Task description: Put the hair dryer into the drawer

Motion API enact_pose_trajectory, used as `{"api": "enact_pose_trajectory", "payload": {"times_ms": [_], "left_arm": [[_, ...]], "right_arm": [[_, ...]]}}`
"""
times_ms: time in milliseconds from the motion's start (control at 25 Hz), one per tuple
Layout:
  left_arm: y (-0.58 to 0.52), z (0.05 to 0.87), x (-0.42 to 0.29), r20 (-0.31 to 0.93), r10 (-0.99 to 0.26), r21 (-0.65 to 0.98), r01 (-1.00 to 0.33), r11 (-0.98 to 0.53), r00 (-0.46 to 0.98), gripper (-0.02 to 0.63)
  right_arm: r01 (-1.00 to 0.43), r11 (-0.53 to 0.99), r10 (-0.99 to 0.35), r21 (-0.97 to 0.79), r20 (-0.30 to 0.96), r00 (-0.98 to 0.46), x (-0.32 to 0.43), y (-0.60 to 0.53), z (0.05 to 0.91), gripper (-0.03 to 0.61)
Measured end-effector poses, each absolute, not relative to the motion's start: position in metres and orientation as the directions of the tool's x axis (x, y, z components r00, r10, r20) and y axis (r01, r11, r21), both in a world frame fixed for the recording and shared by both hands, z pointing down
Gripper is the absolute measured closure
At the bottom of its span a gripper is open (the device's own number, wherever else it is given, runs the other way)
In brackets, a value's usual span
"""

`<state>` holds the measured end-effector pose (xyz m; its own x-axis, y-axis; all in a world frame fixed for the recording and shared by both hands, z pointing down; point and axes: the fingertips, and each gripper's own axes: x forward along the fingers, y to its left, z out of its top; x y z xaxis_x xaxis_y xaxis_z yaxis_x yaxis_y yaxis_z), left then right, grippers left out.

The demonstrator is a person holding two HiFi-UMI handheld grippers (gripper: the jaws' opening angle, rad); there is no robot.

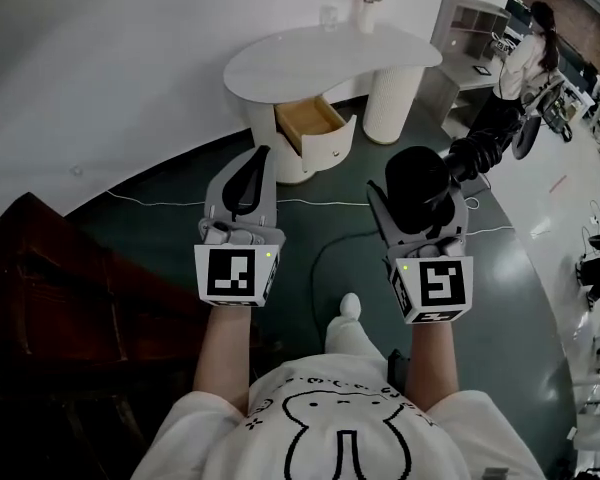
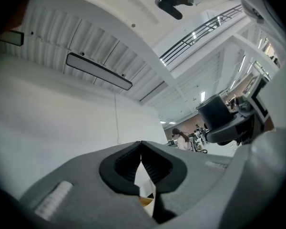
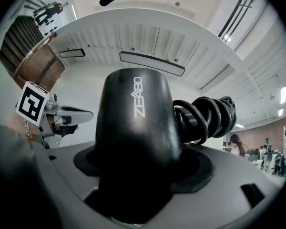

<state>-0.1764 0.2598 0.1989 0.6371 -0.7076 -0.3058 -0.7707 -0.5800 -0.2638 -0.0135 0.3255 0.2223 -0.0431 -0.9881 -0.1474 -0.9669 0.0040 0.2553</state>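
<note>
We hold the black dryer (image 1: 416, 176) in the air with our right gripper (image 1: 418, 208), its jaws clamped wide around it, well short of the open drawer (image 1: 315, 120) under the white tabletop (image 1: 310, 60). Our left gripper (image 1: 246, 183) has its jaws together, empty.

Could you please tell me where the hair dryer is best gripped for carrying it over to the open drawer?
Probably grip the hair dryer around its thick, smooth black body, where the right hand-held gripper clamps it now with its jaws wide on either side. Come in from the end away from the coiled cord, so the springy coils stay beyond the pads and are not pinched.
</note>
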Motion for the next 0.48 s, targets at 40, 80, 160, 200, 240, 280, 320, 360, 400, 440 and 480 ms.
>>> {"api": "enact_pose_trajectory", "payload": {"times_ms": [40,80,160,200,240,280,320,360,400,440,480], "left_arm": [[0.253,0.199,-0.174,-0.304,-0.711,-0.263,-0.773,-0.577,0.634,0.598],[0.246,0.199,-0.170,-0.303,-0.714,-0.263,-0.776,-0.574,0.631,0.598],[0.230,0.198,-0.163,-0.300,-0.721,-0.263,-0.780,-0.567,0.625,0.598],[0.222,0.198,-0.159,-0.297,-0.725,-0.263,-0.783,-0.564,0.622,0.598],[0.214,0.198,-0.156,-0.295,-0.729,-0.263,-0.786,-0.560,0.618,0.598],[0.205,0.199,-0.151,-0.294,-0.733,-0.261,-0.789,-0.556,0.613,0.598],[0.195,0.200,-0.147,-0.292,-0.737,-0.260,-0.792,-0.552,0.609,0.598],[0.186,0.202,-0.141,-0.290,-0.741,-0.257,-0.795,-0.549,0.606,0.598],[0.175,0.203,-0.135,-0.287,-0.744,-0.256,-0.797,-0.547,0.603,0.598],[0.163,0.203,-0.128,-0.283,-0.748,-0.256,-0.799,-0.545,0.601,0.598],[0.148,0.202,-0.121,-0.281,-0.751,-0.256,-0.801,-0.542,0.598,0.598]], "right_arm": [[-0.967,0.008,-0.988,0.254,-0.146,-0.047,-0.011,0.318,0.222,0.203],[-0.967,0.011,-0.988,0.253,-0.144,-0.049,-0.007,0.309,0.222,0.204],[-0.968,0.018,-0.989,0.252,-0.140,-0.055,0.001,0.291,0.221,0.204],[-0.968,0.023,-0.989,0.251,-0.138,-0.060,0.006,0.281,0.221,0.203],[-0.968,0.029,-0.988,0.250,-0.138,-0.065,0.010,0.272,0.221,0.204],[-0.968,0.034,-0.988,0.250,-0.138,-0.070,0.015,0.262,0.221,0.204],[-0.967,0.039,-0.988,0.251,-0.138,-0.076,0.021,0.252,0.221,0.204],[-0.967,0.044,-0.987,0.253,-0.137,-0.080,0.027,0.242,0.222,0.204],[-0.966,0.048,-0.987,0.255,-0.135,-0.085,0.034,0.230,0.223,0.204],[-0.965,0.054,-0.987,0.257,-0.134,-0.090,0.041,0.217,0.222,0.203],[-0.964,0.060,-0.987,0.259,-0.131,-0.097,0.048,0.202,0.220,0.204]]}}
